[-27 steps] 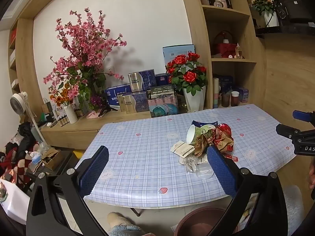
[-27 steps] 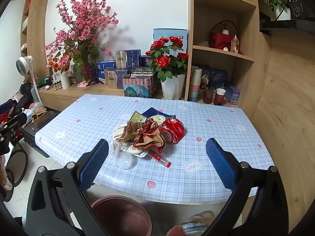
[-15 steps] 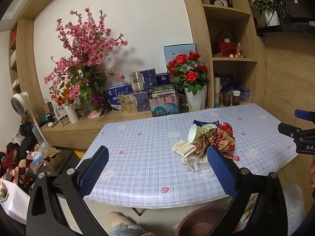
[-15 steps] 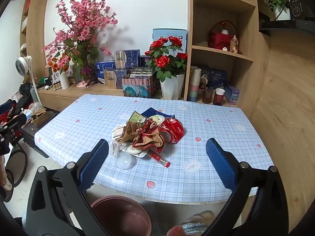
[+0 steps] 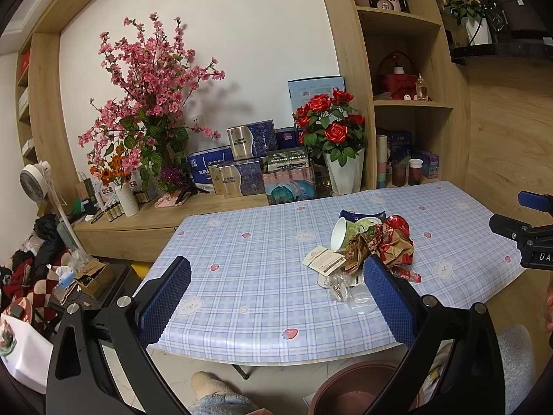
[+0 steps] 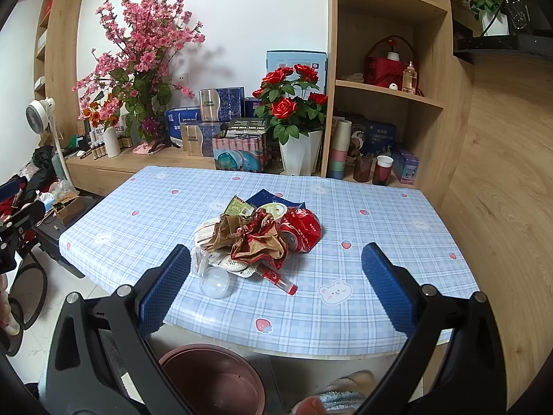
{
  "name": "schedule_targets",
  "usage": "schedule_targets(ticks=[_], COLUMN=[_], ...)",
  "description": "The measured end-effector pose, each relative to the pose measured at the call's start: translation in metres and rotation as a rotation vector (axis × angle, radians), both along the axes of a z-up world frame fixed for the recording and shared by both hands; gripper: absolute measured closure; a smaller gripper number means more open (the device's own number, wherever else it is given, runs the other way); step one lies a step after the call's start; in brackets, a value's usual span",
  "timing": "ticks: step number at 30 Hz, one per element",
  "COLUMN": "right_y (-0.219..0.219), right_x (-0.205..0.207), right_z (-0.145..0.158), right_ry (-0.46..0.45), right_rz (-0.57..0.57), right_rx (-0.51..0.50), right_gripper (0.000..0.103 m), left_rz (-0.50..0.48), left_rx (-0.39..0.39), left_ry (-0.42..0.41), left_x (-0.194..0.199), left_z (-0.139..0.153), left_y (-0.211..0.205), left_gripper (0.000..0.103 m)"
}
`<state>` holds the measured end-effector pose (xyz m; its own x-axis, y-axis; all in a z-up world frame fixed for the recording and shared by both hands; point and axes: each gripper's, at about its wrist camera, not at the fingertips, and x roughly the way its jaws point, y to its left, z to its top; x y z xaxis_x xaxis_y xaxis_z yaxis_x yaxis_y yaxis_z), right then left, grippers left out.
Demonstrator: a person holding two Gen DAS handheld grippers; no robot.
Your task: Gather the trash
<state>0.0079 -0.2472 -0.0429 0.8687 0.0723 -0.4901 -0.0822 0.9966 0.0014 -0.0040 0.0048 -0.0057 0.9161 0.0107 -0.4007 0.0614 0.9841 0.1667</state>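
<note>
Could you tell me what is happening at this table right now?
A person holds a gripper in each hand in front of a pile of trash on the checked tablecloth. The left gripper and the right gripper both have their jaws wide open with nothing between them, and neither touches the pile. A brown bin waits on the floor below the table's near edge. Nothing appears to have been collected yet.

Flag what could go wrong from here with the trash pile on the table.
The clear plastic dome and red tube lie loose near the table edge; a clumsy approach could knock them to the floor beside the brown bin. The crumpled wrappers overlap, so one grab may drag neighbours. Both the left tool and right tool are open and empty.
</note>
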Motion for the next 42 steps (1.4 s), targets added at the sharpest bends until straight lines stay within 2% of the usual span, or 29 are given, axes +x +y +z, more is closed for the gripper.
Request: schedule_targets(ticks=[26, 42], right_y=[0.002, -0.001], right_x=[-0.002, 0.000], right_z=[0.003, 0.005], right_ry=[-0.003, -0.003], right_rz=[-0.002, -0.003], right_rx=[-0.005, -0.009], right_gripper=[0.006, 0.006], left_rz=[-0.004, -0.003], left_rx=[-0.001, -0.012], left_ry=[0.006, 0.014], left_x=[-0.003, -0.001], left_z=[0.000, -0.009], left_y=[0.005, 0.014], left_gripper=[0.005, 0.005])
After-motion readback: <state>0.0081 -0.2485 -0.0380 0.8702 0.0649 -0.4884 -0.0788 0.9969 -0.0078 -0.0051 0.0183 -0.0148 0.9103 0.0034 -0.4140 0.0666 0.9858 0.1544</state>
